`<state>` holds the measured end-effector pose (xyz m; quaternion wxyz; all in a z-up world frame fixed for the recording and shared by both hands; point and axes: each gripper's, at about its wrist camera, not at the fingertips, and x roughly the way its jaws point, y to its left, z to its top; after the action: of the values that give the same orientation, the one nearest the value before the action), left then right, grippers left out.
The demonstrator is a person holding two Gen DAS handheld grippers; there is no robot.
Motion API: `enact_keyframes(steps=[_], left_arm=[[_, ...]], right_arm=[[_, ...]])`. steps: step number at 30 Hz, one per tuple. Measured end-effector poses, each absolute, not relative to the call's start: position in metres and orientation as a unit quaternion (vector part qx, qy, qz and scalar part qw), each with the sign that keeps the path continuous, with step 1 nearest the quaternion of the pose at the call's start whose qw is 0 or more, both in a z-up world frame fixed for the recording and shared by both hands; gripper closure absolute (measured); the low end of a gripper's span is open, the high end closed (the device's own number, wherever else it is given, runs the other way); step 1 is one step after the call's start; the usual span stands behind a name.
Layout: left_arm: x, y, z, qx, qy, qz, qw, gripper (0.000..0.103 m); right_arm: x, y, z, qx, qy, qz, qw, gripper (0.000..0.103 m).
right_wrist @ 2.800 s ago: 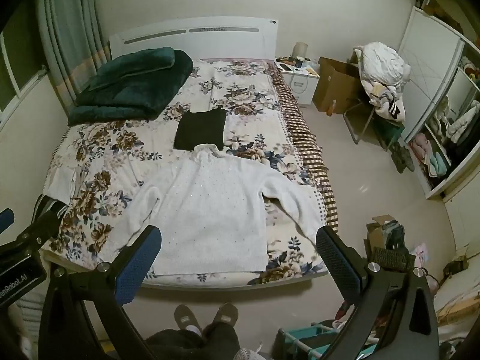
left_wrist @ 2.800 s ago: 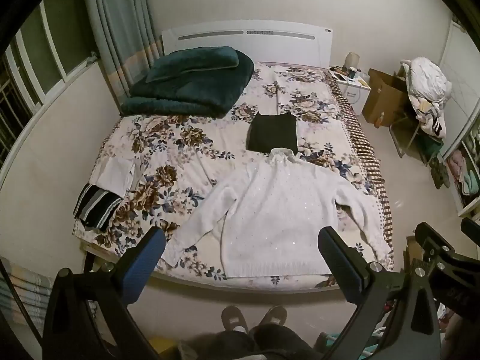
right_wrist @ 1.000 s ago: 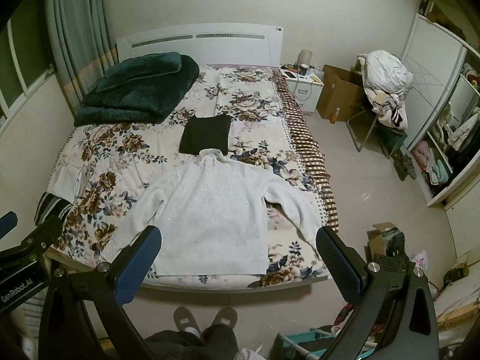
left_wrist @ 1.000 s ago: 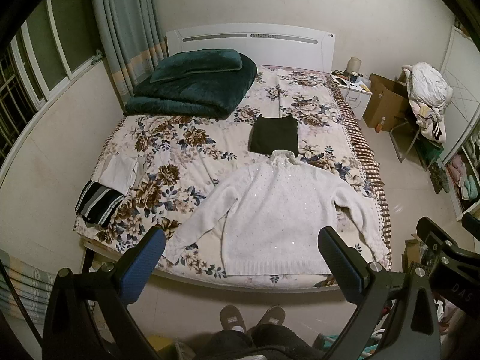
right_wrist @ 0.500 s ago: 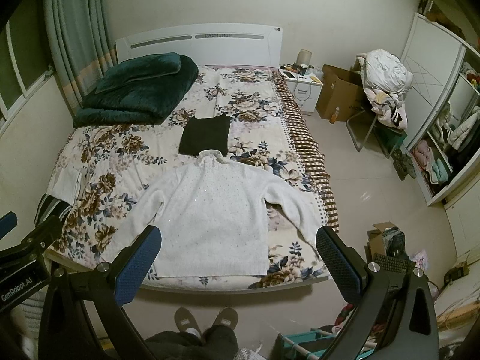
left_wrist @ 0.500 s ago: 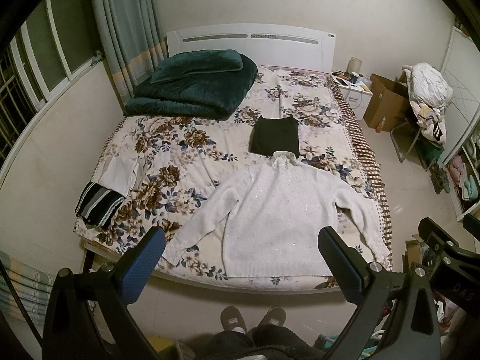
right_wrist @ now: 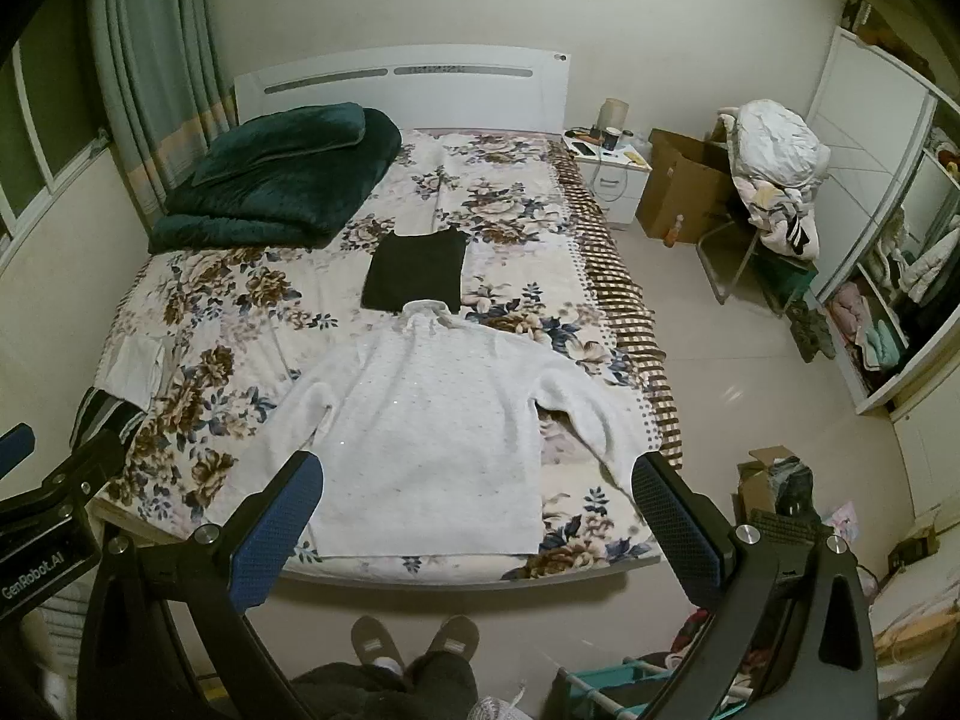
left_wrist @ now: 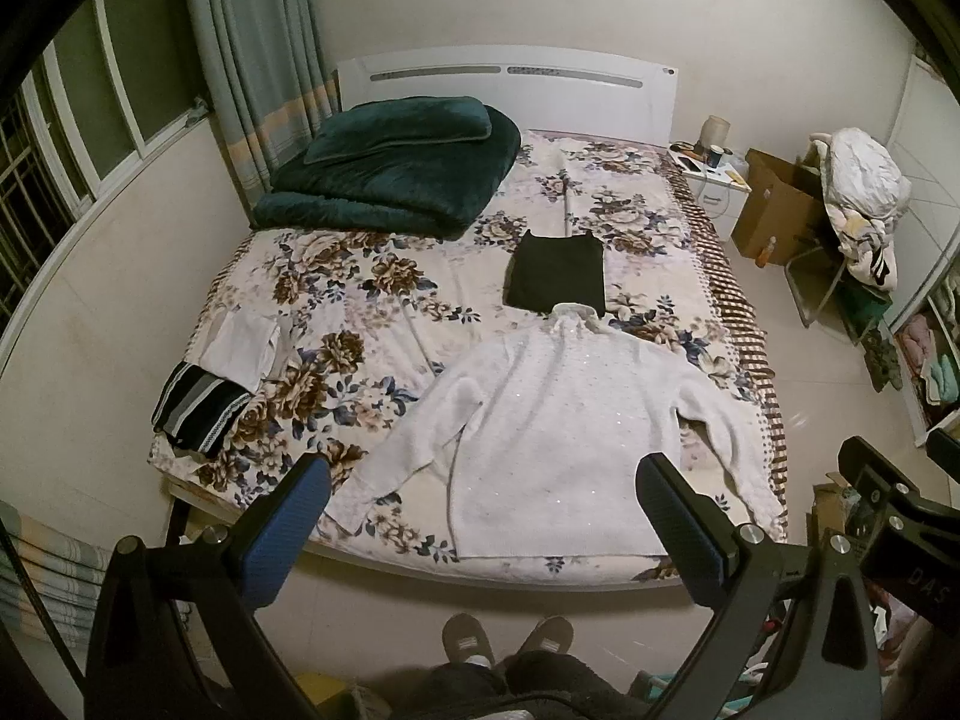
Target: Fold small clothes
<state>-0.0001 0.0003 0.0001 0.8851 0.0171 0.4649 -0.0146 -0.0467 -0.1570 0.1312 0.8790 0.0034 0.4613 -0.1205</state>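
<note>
And here we are at the foot of the bed (left_wrist: 384, 324), both tools held up in the air and nothing in either one. The left hand-held gripper (left_wrist: 480, 534) has its blue-padded fingers (left_wrist: 282, 534) spread wide, and through that gap lies the white sweater (left_wrist: 558, 420), well apart from the pads, below and beyond them. Over on the other side, the right hand-held gripper (right_wrist: 477, 531) is just as wide open, its fingers (right_wrist: 675, 525) framing the same white sweater (right_wrist: 432, 426) from a touch further right. The sweater lies flat on the floral bedspread (right_wrist: 240, 312), front down or up I cannot tell, hem at the near edge of the bed, collar pointing to the headboard (left_wrist: 510, 90), both sleeves angled outward and down. Its right-hand sleeve reaches toward the striped border at the bed's side. Just beyond the collar, touching it, sits a folded black garment (left_wrist: 555, 270). At the far left corner, a dark green blanket (left_wrist: 390, 168) is piled up. On the near left edge, a white folded piece (left_wrist: 243, 342) lies beside a striped dark garment (left_wrist: 195, 405) that hangs partly over the side. The person's slippers (left_wrist: 507, 639) show on the floor below.
</note>
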Motion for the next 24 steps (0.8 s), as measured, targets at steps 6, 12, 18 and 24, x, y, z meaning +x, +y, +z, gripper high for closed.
enact_keyframes(steps=[6, 12, 18, 24], left_arm=[[0.000, 0.000, 0.000, 0.017, 0.466, -0.016, 0.885, 0.000], [0.000, 0.000, 0.000, 0.017, 0.465, -0.016, 0.885, 0.000], [0.001, 0.000, 0.000, 0.017, 0.439, -0.012, 0.898, 0.000], [0.061, 0.003, -0.047, 0.047, 0.395, -0.002, 0.917, 0.000]], right_arm=[[-0.041, -0.156, 0.129, 0.004, 0.462, -0.121, 0.879, 0.000], [-0.037, -0.156, 0.126, 0.004, 0.462, -0.121, 0.879, 0.000], [-0.030, -0.146, 0.125, 0.028, 0.468, -0.121, 0.875, 0.000], [0.000, -0.191, 0.063, 0.109, 0.485, -0.158, 0.853, 0.000]])
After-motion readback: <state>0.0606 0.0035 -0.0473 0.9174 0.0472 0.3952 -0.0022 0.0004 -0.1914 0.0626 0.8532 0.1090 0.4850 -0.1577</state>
